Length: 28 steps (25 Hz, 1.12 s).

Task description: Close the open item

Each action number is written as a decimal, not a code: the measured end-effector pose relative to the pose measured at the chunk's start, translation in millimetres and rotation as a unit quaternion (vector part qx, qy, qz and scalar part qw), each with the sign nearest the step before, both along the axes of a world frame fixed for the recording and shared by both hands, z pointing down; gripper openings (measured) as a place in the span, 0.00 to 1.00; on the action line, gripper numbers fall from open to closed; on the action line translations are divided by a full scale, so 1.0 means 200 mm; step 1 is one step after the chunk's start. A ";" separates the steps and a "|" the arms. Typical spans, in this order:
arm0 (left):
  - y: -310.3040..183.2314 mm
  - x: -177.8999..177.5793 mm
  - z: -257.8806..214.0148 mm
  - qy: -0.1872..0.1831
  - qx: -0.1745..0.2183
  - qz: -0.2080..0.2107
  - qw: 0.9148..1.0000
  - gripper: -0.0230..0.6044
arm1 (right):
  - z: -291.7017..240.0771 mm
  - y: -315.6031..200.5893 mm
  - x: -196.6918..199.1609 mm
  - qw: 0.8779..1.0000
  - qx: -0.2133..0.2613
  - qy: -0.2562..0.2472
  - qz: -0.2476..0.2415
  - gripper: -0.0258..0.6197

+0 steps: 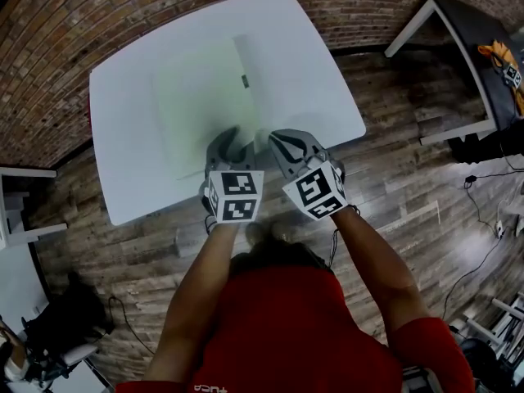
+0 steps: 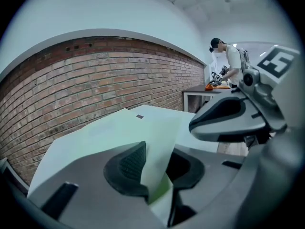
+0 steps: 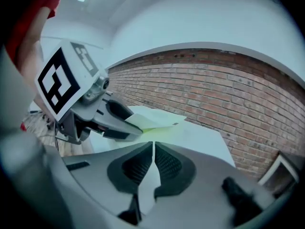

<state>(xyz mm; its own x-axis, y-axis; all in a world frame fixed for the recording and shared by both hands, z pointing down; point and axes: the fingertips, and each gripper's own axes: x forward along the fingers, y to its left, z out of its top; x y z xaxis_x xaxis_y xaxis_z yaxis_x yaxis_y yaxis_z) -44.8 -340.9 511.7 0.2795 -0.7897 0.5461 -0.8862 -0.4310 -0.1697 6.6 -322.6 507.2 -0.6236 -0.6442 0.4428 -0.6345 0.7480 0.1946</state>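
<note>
A pale green folder (image 1: 201, 105) lies open on the white table (image 1: 311, 80), with a small grey tab (image 1: 244, 80) on it. Both grippers are at its near edge. My left gripper (image 1: 232, 144) has its jaws apart, and the thin green cover (image 2: 152, 142) rises between them, lying against one pad only. My right gripper (image 1: 284, 144) is shut on the same cover's edge. In the right gripper view a thin pale sheet (image 3: 150, 185) is pinched between the right gripper (image 3: 153, 163) pads. The left gripper (image 3: 112, 120) shows there with the lifted cover (image 3: 155, 120) in it.
A brick wall (image 1: 123, 15) runs behind the table. A second table (image 1: 458, 64) with an orange object (image 1: 499, 56) stands to the right on the wood floor. A person (image 2: 233, 63) works at that table. A white stand (image 1: 16, 211) is at the left.
</note>
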 end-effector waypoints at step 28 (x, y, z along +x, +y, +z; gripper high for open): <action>-0.05 0.07 0.06 -0.070 -0.054 0.016 0.996 0.20 | 0.11 -0.75 -0.19 0.977 -0.203 -0.036 0.056 0.28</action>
<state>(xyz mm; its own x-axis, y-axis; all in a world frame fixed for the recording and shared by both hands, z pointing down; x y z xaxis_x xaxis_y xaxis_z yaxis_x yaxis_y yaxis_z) -31.4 -349.9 523.6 0.2186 -0.7167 0.6622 -0.8426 -0.4809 -0.2424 -31.0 -473.1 530.1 -0.5984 -0.4901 0.6338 -0.7175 0.6797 -0.1519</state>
